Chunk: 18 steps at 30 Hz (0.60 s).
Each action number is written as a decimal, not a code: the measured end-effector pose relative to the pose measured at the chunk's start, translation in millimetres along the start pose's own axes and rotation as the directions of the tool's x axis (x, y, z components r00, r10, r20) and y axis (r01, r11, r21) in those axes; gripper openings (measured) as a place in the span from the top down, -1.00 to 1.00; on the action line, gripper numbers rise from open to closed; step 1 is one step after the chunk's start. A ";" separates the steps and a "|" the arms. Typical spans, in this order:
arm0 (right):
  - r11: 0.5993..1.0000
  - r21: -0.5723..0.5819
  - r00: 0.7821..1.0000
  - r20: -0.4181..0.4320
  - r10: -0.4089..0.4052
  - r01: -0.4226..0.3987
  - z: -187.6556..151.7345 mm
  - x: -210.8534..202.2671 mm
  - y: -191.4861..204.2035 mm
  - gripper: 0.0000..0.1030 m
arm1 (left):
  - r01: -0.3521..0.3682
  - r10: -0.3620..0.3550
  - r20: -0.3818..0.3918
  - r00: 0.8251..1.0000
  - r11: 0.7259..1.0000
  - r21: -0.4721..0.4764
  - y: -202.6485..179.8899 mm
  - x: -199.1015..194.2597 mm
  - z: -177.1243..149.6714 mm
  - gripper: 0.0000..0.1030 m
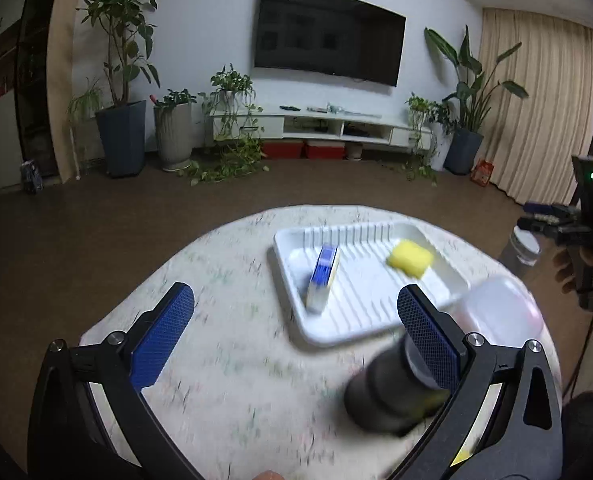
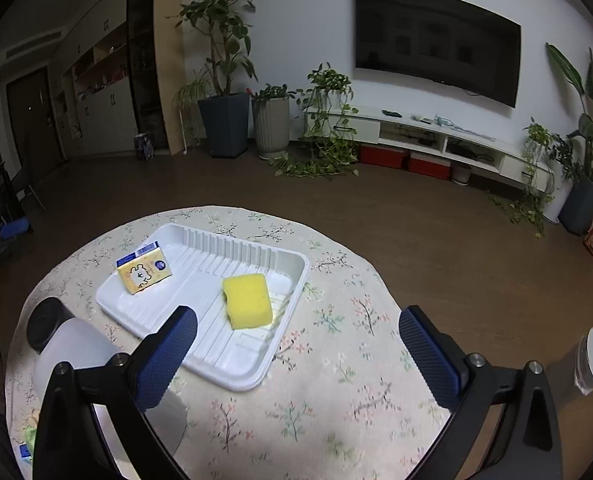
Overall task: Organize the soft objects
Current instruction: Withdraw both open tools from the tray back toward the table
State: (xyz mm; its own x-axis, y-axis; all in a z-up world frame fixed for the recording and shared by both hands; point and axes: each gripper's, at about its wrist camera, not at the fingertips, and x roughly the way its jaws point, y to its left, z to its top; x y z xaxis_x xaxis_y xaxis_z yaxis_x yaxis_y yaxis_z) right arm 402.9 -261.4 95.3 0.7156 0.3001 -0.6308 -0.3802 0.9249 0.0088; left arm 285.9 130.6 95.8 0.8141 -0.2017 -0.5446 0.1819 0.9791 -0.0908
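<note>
A white ribbed tray (image 2: pixel 284 312) (image 1: pixel 328 336) sits on a round table with a floral cloth (image 2: pixel 336 400). In it lie a yellow sponge (image 2: pixel 246 300) (image 1: pixel 410 258) and a yellow-and-blue tissue pack (image 2: pixel 144 270) (image 1: pixel 322 276), which stands on edge in the left wrist view. My left gripper (image 1: pixel 294 324) is open and empty above the table, near the tray's front edge. My right gripper (image 2: pixel 296 352) is open and empty, just in front of the tray and sponge.
A dark cylinder (image 1: pixel 392 392) (image 2: pixel 46 324) and a translucent white container (image 1: pixel 496 312) (image 2: pixel 76 356) lie on the table by the tray. A grey jar with a white lid (image 2: pixel 590 354) (image 1: pixel 522 248) stands beyond the table's right edge. Plants, TV stand beyond.
</note>
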 end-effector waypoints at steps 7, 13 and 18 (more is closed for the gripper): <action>0.997 0.078 1.000 0.009 -0.009 0.008 -38.3 -34.2 3.4 -1.00 | -0.022 0.020 -0.042 0.999 0.999 -0.042 -9.5 -43.0 -47.4 -1.00; 0.992 0.126 1.000 -0.013 -0.024 0.025 -88.7 -68.5 17.1 -1.00 | -0.052 0.048 -0.040 0.998 0.995 -0.089 -19.2 -85.6 -84.9 -1.00; 0.987 0.160 1.000 -0.022 -0.011 0.015 -141.4 -103.2 38.2 -1.00 | -0.045 0.039 -0.049 0.998 0.993 -0.113 -40.8 -116.1 -120.6 -1.00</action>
State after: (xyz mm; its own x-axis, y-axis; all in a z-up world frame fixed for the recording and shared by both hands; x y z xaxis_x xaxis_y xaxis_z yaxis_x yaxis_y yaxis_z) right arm 231.7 -290.1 51.0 0.7066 0.2845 -0.6479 -0.2709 0.9546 0.1237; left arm 117.5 117.1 62.1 0.7924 -0.1615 -0.5883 0.0820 0.9838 -0.1597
